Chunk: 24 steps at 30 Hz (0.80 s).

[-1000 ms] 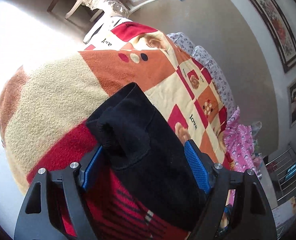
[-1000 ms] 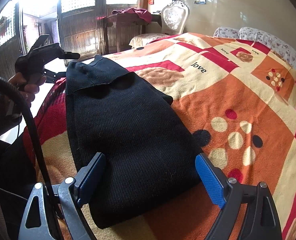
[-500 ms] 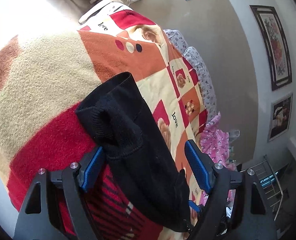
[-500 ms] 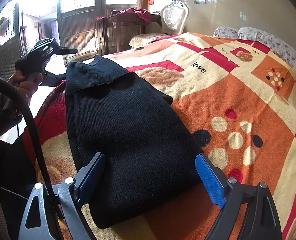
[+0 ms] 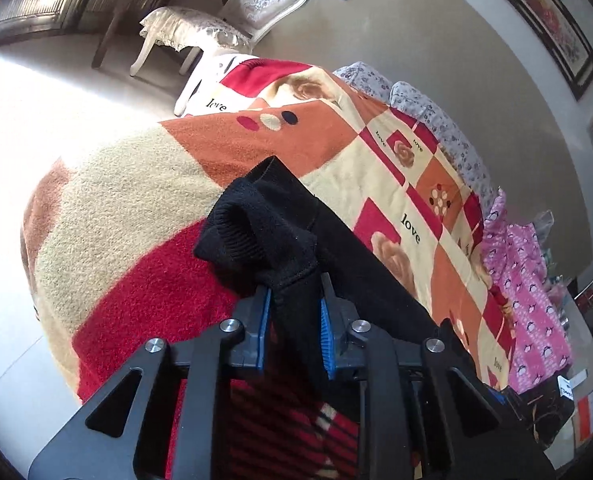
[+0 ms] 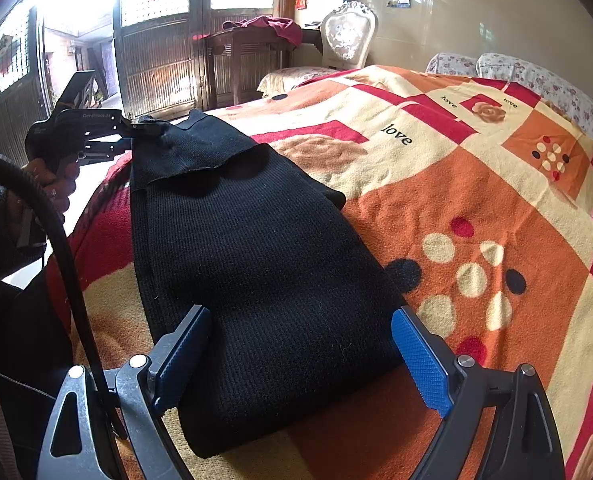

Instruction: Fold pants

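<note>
Your left gripper (image 5: pixel 294 320) has just been closing and now pinches one end of the black pants (image 6: pixel 256 248), which lie lengthwise on the patchwork blanket (image 6: pixel 476 200). Your right gripper (image 6: pixel 300 354) hangs wide open astride the other end at 6 o'clock, gripping nothing. Judged next: close it there, then lift both ends. Only the right wrist view shows the garment's full length; the left shows the bite.
</note>
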### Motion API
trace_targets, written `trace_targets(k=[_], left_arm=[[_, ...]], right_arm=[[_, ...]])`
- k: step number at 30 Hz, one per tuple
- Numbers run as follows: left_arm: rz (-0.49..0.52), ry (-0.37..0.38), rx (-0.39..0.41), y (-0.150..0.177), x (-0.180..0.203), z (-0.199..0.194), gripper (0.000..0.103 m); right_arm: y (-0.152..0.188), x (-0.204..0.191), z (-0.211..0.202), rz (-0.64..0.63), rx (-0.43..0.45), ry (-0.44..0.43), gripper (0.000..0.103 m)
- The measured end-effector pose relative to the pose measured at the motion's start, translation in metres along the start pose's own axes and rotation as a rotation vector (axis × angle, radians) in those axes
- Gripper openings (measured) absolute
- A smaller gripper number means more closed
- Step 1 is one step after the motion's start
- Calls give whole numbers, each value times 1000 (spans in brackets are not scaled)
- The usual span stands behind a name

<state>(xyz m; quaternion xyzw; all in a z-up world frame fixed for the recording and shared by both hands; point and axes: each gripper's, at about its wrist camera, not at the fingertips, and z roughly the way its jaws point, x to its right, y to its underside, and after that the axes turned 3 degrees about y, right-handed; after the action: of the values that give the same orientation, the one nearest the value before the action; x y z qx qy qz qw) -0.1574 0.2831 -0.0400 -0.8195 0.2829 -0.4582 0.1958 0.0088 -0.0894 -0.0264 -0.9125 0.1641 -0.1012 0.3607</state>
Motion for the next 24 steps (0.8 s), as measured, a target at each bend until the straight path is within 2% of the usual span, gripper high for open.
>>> trace_targets(k=[2, 5, 12, 13, 15, 17, 20, 21, 24], left_arm=[[32, -14, 31, 3, 5, -3, 15], [138, -51, 75, 6, 22, -8, 14], [598, -191, 212, 36, 92, -20, 13], [686, -215, 226, 45, 103, -18, 13], [847, -258, 263, 66, 121, -15, 13], [1016, -275, 284, 92, 142, -10, 13], [1204, -252, 327, 126, 168, -6, 13], [1262, -234, 346, 139, 175, -7, 13], [1376, -159, 355, 168, 192, -9, 13]], right_arm=[[0, 0, 0, 0, 0, -1, 90], [0, 0, 0, 3, 1, 1, 90], [0, 6, -2, 38, 9, -25, 89], [-2, 10, -5, 73, 16, -35, 89], [-8, 28, -13, 221, 13, -68, 89], [-16, 48, -23, 411, 22, -135, 89], [-31, 70, -34, 662, 43, -288, 89], [-38, 75, -35, 723, 58, -350, 89], [-53, 77, -37, 794, 117, -512, 89]])
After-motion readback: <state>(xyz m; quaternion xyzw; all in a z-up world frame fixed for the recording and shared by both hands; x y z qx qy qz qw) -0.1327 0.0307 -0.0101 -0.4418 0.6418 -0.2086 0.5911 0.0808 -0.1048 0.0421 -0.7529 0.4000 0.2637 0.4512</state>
